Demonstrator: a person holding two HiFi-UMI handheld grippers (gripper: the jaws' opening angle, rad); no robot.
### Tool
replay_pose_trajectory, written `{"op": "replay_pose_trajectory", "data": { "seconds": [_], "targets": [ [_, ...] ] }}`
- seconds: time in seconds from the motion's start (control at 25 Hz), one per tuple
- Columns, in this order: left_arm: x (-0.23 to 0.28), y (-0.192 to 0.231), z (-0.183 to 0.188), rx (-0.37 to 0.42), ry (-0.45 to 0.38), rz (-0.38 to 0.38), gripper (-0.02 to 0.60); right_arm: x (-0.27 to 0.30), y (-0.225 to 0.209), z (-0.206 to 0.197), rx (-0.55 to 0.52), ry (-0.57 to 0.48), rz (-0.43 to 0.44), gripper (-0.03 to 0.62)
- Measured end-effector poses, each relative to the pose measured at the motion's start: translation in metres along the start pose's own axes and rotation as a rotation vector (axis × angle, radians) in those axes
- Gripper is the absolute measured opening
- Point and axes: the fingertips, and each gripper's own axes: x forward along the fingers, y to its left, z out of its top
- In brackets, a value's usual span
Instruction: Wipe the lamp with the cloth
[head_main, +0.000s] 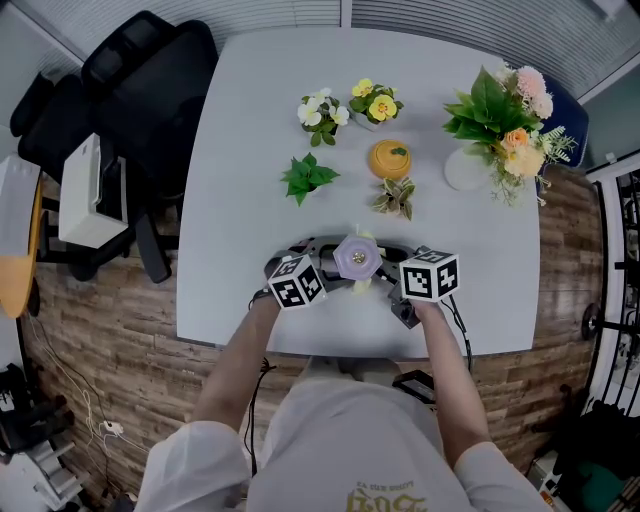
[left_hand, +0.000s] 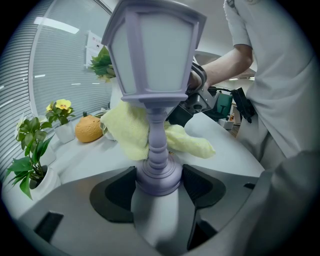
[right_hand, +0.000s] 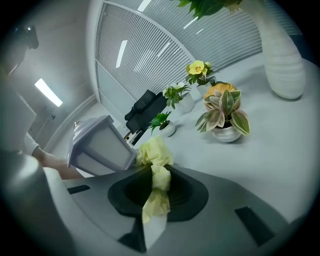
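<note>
Table (head_main: 250, 150): pale top, person at the near edge, work done close to the body.

Lamp (left_hand: 155, 55): lilac lantern on a turned post. It stands upright near the table's front edge, between both tools.

Left gripper (left_hand: 159, 185): jaws clamped on the lamp's round foot, likely to stop it tipping or turning under the wipe.

Right gripper (right_hand: 157, 187): jaws pinched on a twisted strip of cloth, the loose bunch pushed forward as a pad.

Cloth (left_hand: 131, 131): pale yellow, pressed against the post just under the lantern head, on the side away from the left gripper. Wiping looks under way.

Pots (head_main: 322, 112): small plants, well back and clear of the work.
</note>
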Motion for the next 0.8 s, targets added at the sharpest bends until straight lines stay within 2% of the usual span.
{"op": "replay_pose_trajectory", "data": {
  "seconds": [0.8],
  "targets": [
    [0.0, 0.0, 0.0, -0.001, 0.002, -0.001, 0.296, 0.003, -0.011, -0.018, 0.011, 0.06, -0.04, 0.069]
  ]
}}
